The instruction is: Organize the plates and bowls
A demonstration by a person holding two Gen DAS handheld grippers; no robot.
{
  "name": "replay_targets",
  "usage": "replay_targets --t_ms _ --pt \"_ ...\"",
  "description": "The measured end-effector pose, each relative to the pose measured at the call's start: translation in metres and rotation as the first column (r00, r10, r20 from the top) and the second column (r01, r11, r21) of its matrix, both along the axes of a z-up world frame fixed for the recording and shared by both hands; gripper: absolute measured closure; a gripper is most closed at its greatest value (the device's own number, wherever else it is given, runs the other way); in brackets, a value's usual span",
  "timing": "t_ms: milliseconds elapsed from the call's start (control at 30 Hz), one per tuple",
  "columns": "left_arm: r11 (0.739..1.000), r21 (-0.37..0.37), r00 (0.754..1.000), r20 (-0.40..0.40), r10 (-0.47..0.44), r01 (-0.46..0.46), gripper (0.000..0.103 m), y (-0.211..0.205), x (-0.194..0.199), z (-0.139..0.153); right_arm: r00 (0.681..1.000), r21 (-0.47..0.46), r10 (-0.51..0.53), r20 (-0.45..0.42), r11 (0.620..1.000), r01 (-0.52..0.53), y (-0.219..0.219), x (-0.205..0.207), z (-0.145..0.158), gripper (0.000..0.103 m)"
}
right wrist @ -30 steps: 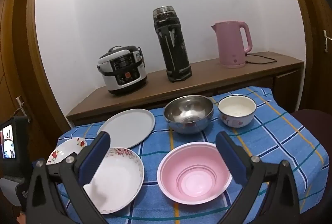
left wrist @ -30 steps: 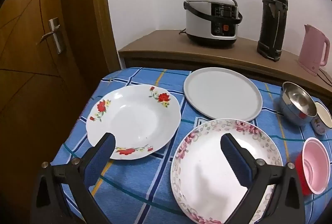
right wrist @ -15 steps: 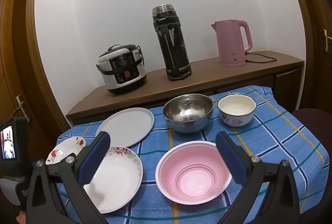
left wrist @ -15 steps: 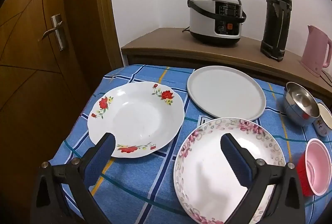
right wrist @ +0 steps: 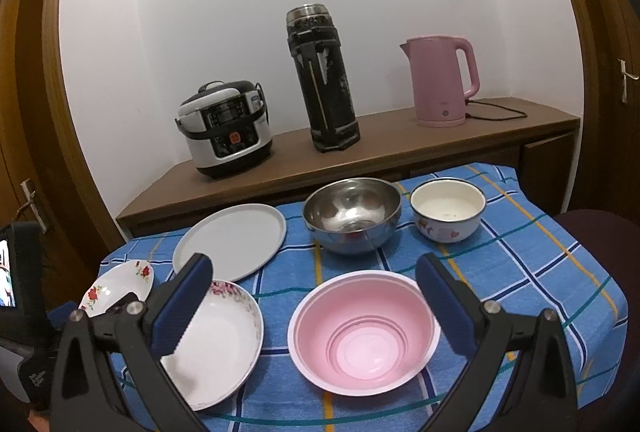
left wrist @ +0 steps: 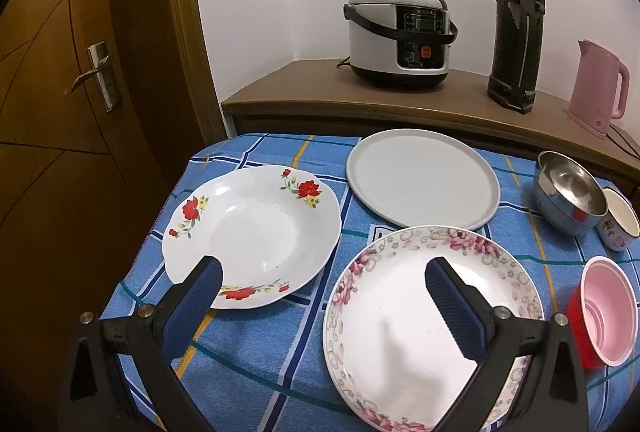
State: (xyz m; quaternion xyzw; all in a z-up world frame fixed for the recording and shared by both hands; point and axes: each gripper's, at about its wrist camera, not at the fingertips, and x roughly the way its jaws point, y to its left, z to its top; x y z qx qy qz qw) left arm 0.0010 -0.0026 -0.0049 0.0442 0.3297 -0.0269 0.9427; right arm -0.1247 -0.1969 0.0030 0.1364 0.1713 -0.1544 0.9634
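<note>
On the blue checked tablecloth lie a white plate with red flowers (left wrist: 252,232), a plain grey plate (left wrist: 422,176) and a pink-flowered plate (left wrist: 400,312). My left gripper (left wrist: 320,292) is open above the near edges of the red-flowered and pink-flowered plates. To the right stand a steel bowl (right wrist: 352,212), a white enamel bowl (right wrist: 448,208) and a pink plastic bowl (right wrist: 364,328). My right gripper (right wrist: 312,292) is open, held over the near side of the pink bowl with nothing between its fingers.
A wooden sideboard (right wrist: 400,148) behind the table carries a rice cooker (right wrist: 226,128), a black thermos (right wrist: 322,80) and a pink kettle (right wrist: 442,80). A wooden door (left wrist: 60,72) stands at the left. The left gripper's body (right wrist: 24,312) shows at the right view's left edge.
The left gripper has swung a little to the left and forward, so the red-flowered plate sits more centrally. The right gripper has barely moved. No dish has shifted.
</note>
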Motion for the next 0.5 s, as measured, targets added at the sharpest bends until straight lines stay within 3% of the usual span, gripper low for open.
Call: replay_targets --t_ms 500 --pt "1.000 0.008 1.000 0.002 -0.001 0.001 0.000 0.0010 0.0003 0.0014 1.000 -0.004 0.005 -0.006 1.000 -0.005 0.0021 0.0018 0.0007 0.000"
